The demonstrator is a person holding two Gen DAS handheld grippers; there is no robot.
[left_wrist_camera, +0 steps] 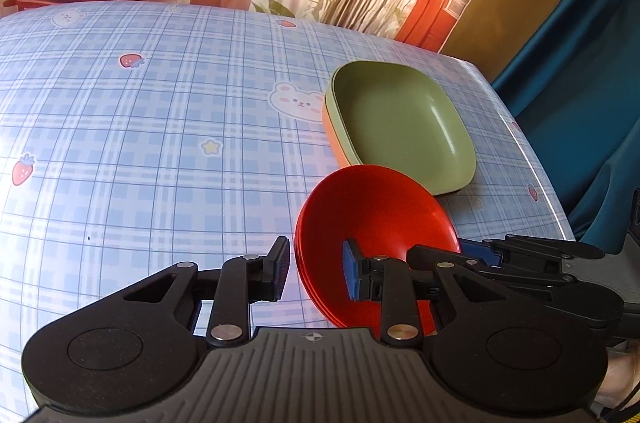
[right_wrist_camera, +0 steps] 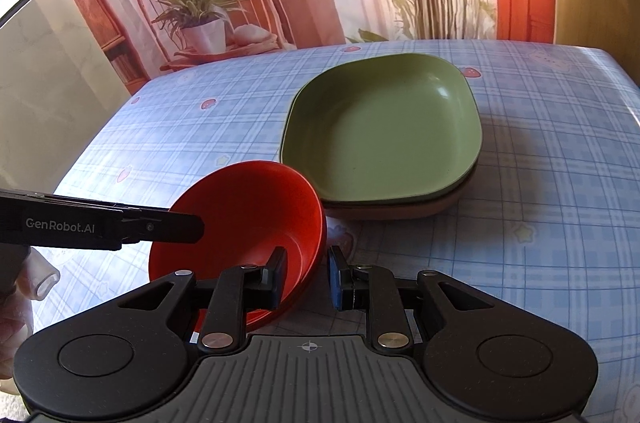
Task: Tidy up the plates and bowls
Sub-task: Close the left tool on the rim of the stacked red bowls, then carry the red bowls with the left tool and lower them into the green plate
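Now, keep both grips level as you set the red bowls (right_wrist_camera: 244, 223) down; your left gripper (left_wrist_camera: 314, 271) and right gripper (right_wrist_camera: 306, 281) each straddle the stack's rim, jaws apart and unclenched; the green plate (right_wrist_camera: 384, 135), stacked on another, lies just ahead.

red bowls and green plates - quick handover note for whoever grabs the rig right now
Left tool: open, straddling the left rim of the red bowls.
Right tool: open, straddling their right rim.
Red bowls: nested stack, tilted, whether touching the table is unclear.
Done: green plate stacked on an orange plate behind.
Left: settle the bowl stack, perhaps beside the plates.
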